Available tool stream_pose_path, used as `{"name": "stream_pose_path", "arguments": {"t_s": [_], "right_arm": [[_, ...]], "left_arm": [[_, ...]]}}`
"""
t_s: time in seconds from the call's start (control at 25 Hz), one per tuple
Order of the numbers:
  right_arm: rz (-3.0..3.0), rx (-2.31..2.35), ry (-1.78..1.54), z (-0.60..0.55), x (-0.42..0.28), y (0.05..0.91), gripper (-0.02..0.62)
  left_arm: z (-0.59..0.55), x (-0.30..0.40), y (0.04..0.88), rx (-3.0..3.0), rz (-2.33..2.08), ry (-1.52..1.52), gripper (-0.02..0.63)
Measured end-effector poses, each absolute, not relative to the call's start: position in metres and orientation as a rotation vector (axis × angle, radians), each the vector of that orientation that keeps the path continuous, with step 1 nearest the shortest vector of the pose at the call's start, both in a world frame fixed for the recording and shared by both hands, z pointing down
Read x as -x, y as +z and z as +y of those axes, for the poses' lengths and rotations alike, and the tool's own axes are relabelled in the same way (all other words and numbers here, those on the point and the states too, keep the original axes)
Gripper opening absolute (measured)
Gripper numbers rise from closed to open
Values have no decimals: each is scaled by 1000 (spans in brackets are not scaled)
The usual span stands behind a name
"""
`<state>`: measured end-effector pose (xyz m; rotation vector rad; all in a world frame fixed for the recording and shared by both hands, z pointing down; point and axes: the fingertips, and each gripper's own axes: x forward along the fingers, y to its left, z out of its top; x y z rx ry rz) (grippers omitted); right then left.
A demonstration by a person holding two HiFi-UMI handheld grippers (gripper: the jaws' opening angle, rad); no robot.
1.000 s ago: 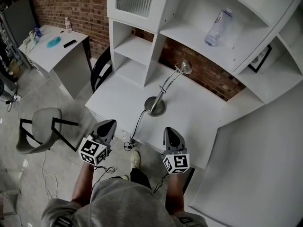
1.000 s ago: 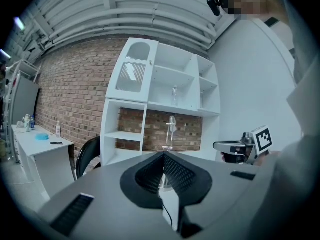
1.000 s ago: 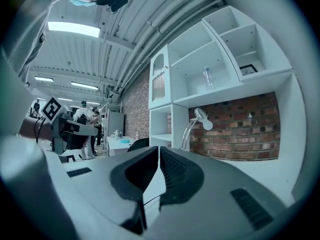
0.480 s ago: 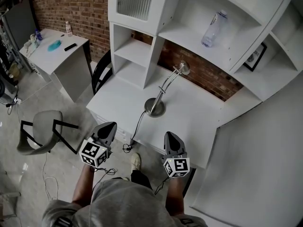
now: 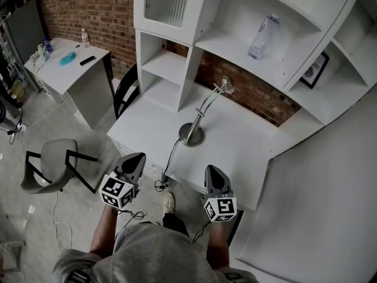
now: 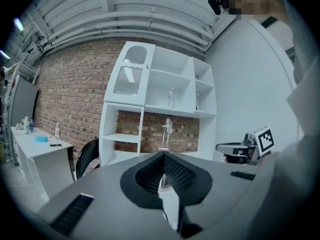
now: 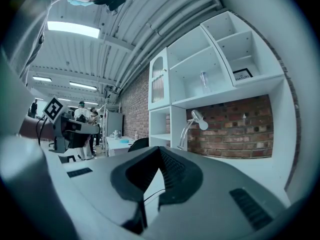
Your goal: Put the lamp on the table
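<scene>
Lamp [image 5: 191, 135] stands free on the worktop [image 5: 247, 152] ahead. Left gripper [image 5: 136, 157] and right gripper [image 5: 214, 170] are pressed together, empty, the right eased back, so placement looks done.

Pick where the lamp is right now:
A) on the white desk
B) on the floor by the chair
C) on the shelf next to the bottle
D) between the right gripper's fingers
A: the lamp stands upright with its round base flat on the white desk.
</scene>
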<state>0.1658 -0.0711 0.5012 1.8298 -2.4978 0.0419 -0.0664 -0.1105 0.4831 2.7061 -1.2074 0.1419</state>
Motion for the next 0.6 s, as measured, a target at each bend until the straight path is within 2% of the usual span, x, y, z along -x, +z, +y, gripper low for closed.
{"name": "stream_pose_path", "arguments": {"t_s": [0.6], "right_arm": [[-2513, -1800, 27, -79, -160, 503, 23]], "left_arm": [[-116, 67, 488, -2692, -1227, 152, 5]]}}
